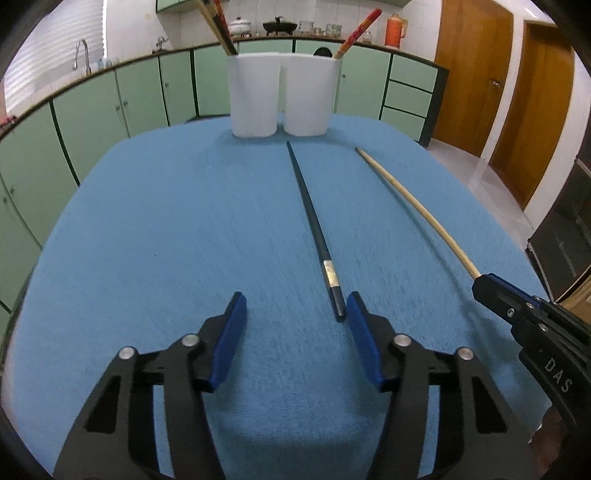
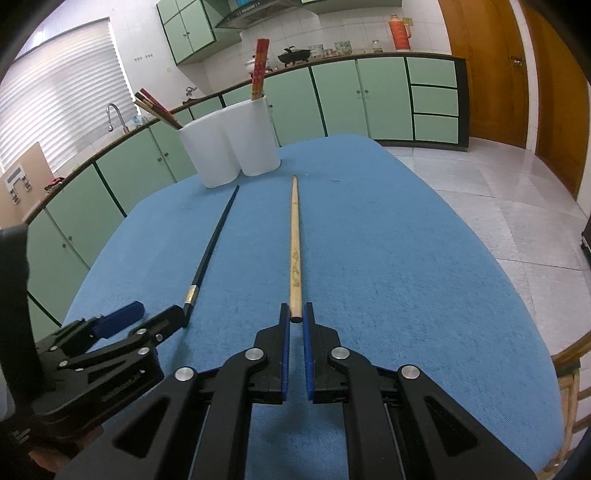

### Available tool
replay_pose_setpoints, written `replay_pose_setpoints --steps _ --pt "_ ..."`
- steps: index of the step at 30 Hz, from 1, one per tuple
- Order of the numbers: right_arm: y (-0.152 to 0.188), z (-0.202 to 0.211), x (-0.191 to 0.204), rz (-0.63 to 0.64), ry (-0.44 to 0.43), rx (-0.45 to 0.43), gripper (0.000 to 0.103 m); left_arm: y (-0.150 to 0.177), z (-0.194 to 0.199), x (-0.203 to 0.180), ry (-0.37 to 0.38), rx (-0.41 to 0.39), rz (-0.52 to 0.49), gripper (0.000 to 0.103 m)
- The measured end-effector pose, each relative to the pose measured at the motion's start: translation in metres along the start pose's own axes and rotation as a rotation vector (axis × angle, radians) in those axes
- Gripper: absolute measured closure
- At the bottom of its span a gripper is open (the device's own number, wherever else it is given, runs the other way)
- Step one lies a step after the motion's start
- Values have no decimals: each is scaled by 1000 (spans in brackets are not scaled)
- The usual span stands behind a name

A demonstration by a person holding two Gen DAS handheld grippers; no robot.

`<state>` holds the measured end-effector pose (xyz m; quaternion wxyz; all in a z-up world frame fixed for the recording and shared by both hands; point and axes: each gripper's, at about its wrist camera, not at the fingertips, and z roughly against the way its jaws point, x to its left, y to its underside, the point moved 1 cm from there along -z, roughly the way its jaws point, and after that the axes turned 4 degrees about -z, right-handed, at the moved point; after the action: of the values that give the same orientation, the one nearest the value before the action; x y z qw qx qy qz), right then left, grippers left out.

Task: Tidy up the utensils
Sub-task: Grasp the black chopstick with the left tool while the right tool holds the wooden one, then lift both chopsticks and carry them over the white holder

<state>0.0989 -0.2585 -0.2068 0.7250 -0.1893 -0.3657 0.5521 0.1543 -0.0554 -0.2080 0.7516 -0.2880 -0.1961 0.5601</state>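
A black chopstick (image 1: 314, 225) and a pale wooden chopstick (image 1: 413, 206) lie lengthwise on the blue tablecloth (image 1: 166, 221). A white two-cup holder (image 1: 282, 94) stands at the far end, with dark chopsticks (image 1: 219, 26) in the left cup and a red one (image 1: 356, 35) in the right cup. My left gripper (image 1: 295, 306) is open, its right finger beside the black chopstick's near end. My right gripper (image 2: 295, 314) is nearly closed around the wooden chopstick's (image 2: 294, 236) near end; the black one (image 2: 214, 243) lies to its left, by the left gripper (image 2: 155, 314).
Green kitchen cabinets (image 1: 129, 96) with a sink tap (image 1: 81, 51) run behind the table. Wooden doors (image 1: 476, 66) and tiled floor (image 2: 498, 206) are to the right. A chair back (image 2: 570, 376) shows at the table's right front edge.
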Motion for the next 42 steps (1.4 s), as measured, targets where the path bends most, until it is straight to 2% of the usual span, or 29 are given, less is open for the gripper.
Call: replay_pose_setpoints --steps 7,10,12,14,23,29,42 --pt "0 2 0 5 -2 -7 97 0 -5 -7 6 9 1 51" --pt "-1 3 -1 3 -3 -9 97 -1 -5 -9 6 10 -1 65" --pt "-1 4 -2 3 -5 -11 96 -1 -5 -9 21 6 0 85" --pt "-1 5 -2 4 -7 -13 96 0 -4 -10 37 7 -3 97" --pt "-3 13 -1 26 2 -33 96 -3 10 -9 46 -13 -23 97" --pt "-13 23 3 61 6 -67 96 -17 44 -9 22 -99 -66 97" --pt "-57 65 23 116 -35 -189 96 -63 111 -1 27 -278 -57 97"
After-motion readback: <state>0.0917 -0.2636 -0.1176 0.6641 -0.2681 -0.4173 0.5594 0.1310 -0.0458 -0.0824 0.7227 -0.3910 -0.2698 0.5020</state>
